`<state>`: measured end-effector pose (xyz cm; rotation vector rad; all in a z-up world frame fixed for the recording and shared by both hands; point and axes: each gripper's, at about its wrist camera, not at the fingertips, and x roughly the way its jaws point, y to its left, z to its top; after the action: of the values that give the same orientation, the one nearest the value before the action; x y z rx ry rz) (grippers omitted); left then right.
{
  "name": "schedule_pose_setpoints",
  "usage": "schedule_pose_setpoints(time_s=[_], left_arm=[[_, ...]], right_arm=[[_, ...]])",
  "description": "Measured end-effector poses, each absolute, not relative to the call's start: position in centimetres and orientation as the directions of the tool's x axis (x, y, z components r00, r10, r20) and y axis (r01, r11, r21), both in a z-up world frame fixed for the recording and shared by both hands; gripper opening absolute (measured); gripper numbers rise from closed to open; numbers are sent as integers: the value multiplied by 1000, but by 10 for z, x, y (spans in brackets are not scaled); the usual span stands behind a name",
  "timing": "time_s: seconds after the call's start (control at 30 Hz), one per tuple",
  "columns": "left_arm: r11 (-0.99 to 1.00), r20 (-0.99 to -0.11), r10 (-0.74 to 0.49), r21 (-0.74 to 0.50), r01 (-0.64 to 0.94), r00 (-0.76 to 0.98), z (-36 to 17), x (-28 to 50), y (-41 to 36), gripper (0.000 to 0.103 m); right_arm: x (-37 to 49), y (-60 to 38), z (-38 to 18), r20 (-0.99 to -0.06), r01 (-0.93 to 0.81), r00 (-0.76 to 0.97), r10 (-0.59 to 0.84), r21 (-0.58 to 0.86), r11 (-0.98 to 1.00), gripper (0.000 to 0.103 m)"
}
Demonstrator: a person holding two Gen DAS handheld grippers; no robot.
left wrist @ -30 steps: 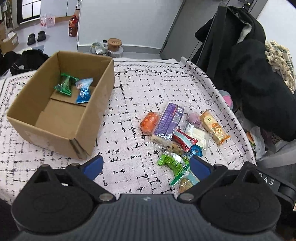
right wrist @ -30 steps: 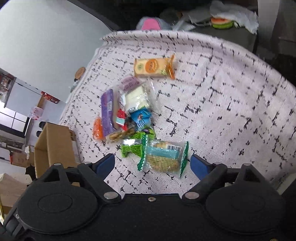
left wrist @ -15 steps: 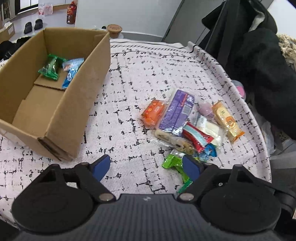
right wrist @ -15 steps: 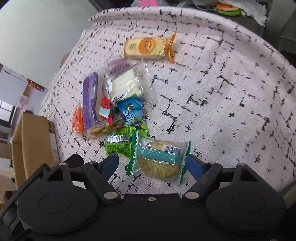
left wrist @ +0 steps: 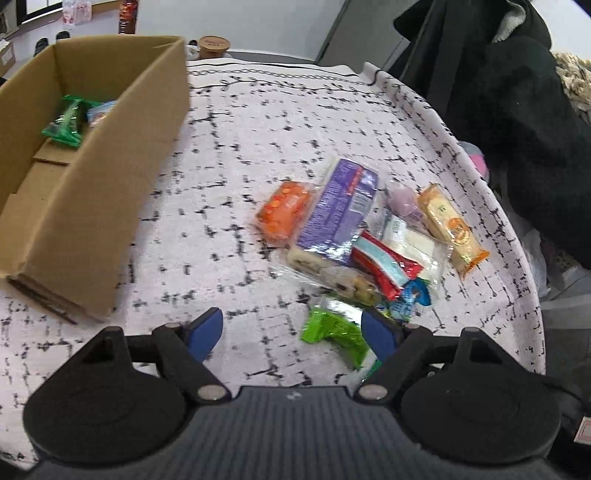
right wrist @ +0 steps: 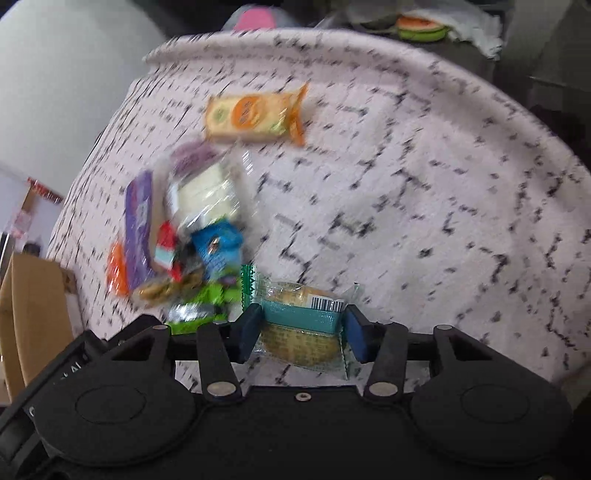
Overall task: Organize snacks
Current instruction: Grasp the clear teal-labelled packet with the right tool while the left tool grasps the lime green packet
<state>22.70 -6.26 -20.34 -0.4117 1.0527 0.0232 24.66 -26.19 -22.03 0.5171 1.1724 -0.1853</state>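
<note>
A pile of snacks lies on the patterned cloth: an orange pack (left wrist: 284, 214), a purple pack (left wrist: 340, 206), a red pack (left wrist: 384, 264), a yellow biscuit pack (left wrist: 450, 227) and a green pack (left wrist: 332, 328). My left gripper (left wrist: 291, 332) is open and empty just above the green pack. My right gripper (right wrist: 301, 334) has closed on a clear teal-banded pastry pack (right wrist: 301, 321) at the pile's near edge. The cardboard box (left wrist: 92, 177) at the left holds a green snack (left wrist: 66, 123) and a blue one.
Black clothing (left wrist: 509, 110) hangs beyond the table's right edge (left wrist: 517, 236). A pink object (right wrist: 255, 18) and a green dish (right wrist: 421, 27) lie off the far side. The box edge (right wrist: 22, 317) shows at the left in the right wrist view.
My right gripper has moved down over the teal-banded pastry pack and its fingers have closed onto it. My left gripper has moved forward toward the pile, still open.
</note>
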Motion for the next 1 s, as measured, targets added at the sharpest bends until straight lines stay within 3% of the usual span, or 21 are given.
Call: schedule_pose_setpoints(time_s=[0.43,0.83,0.9,1.0], left_arm=[[931,-850,-202,-321,-173,487,-216,242,-93,82],[978,-865,-103,-177,-107,490,-227,241,-111,77],[980,-864,-90,-166,-110,496,-227,242,-112,71],[981,-860,-75,-156,-120,505,-226,243,-110,51]], right_arm=[[246,-277,-217,-904,477,424,52,272,835,47],[247,-275,-216,-897,459,439,48,270,846,47],[247,-274,-215,-896,455,442,49,271,848,47],[246,-274,-214,-893,455,447,53,278,846,47]])
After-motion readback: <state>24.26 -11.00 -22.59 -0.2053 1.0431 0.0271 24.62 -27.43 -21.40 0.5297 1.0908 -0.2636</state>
